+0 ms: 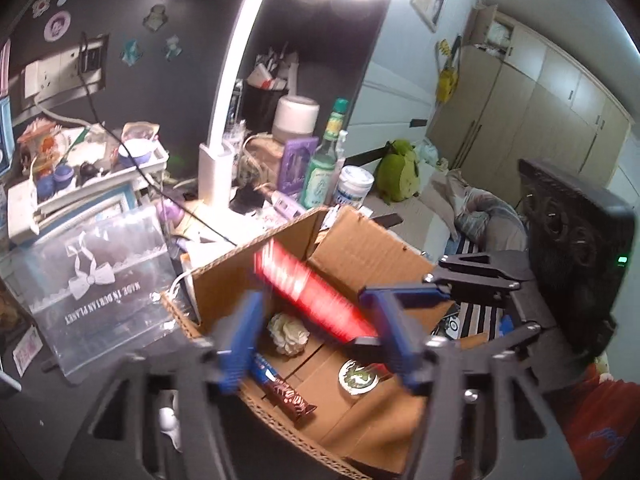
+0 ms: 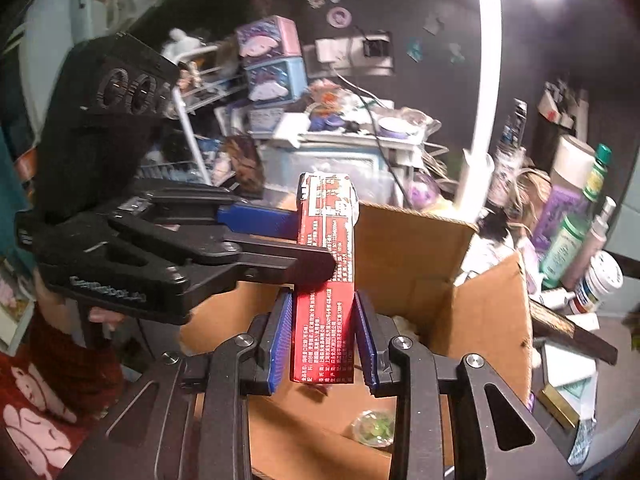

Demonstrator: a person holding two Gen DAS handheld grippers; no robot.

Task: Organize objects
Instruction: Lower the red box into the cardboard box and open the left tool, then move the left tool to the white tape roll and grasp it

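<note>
Found the cardboard box [image 1: 224, 292] standing open-topped among the desk clutter, flaps raised. Judged to be the collection point, since several small items already lay on its floor.

Held both tools directly above that opening. Kept the left gripper [image 1: 318, 340] spread wide, its blue fingers [image 1: 236, 344] standing on either side of the load; in the right wrist view one blue finger lay against the upper part of the load, without pinching. Probably positioned there as a guide or steadying stop, not as a clamp.

Set the right gripper [image 2: 323, 320] narrow, blue pads [image 2: 280, 340] against both long faces of the red carton [image 2: 326, 240] near its lower end. Appeared to carry the weight alone. Could not tell how firmly the pads pressed.

Carried the red carton upright and lengthwise over the box interior, clear of the walls, not yet resting on anything. Judged suited to a straight drop into the free floor area.

Noted below, in descending size: a snack bar [image 1: 286, 394], a white flower-shaped ornament [image 1: 289, 334], a round green tin [image 1: 359, 376], all apart from one another.
</note>
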